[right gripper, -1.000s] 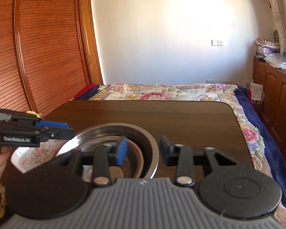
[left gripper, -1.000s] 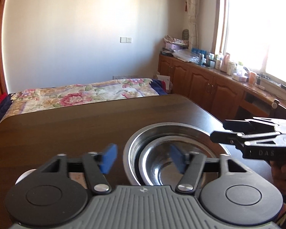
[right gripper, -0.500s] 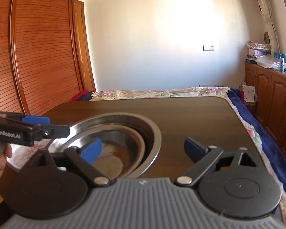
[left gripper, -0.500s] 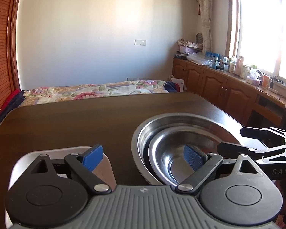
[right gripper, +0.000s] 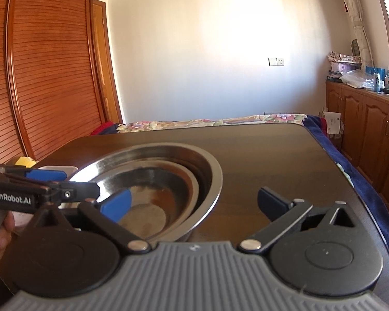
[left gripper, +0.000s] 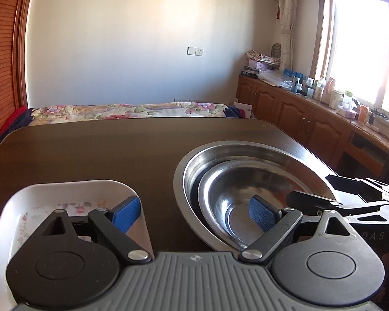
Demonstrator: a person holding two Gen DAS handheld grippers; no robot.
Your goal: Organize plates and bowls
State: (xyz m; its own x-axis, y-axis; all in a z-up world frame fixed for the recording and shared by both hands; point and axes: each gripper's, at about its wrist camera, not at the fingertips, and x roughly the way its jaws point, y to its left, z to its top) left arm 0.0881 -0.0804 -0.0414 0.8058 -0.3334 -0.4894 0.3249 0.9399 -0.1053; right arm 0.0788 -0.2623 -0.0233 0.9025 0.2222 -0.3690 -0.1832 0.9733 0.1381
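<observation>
A large steel bowl (left gripper: 246, 153) sits on the dark wooden table (left gripper: 103, 150) with a smaller steel bowl (left gripper: 246, 181) nested inside it. Both show in the right wrist view, the large bowl (right gripper: 210, 165) and the small one (right gripper: 166, 181). A white floral square plate (left gripper: 46, 194) lies to the left; its corner shows in the right wrist view (right gripper: 57, 168). My left gripper (left gripper: 194, 213) is open and empty, above the gap between plate and bowls. My right gripper (right gripper: 194, 202) is open and empty, straddling the large bowl's right rim.
A bed with a floral cover (left gripper: 127, 110) stands beyond the table's far edge. Wooden cabinets (left gripper: 311, 121) with clutter run along the right wall under a window. A slatted wooden wardrobe (right gripper: 46, 77) stands on the left. The table's right edge (right gripper: 350, 181) is close.
Both grippers have opened wide and pulled back and up from the bowls. The white plate has come into the left wrist view. The nested bowls have not moved.
</observation>
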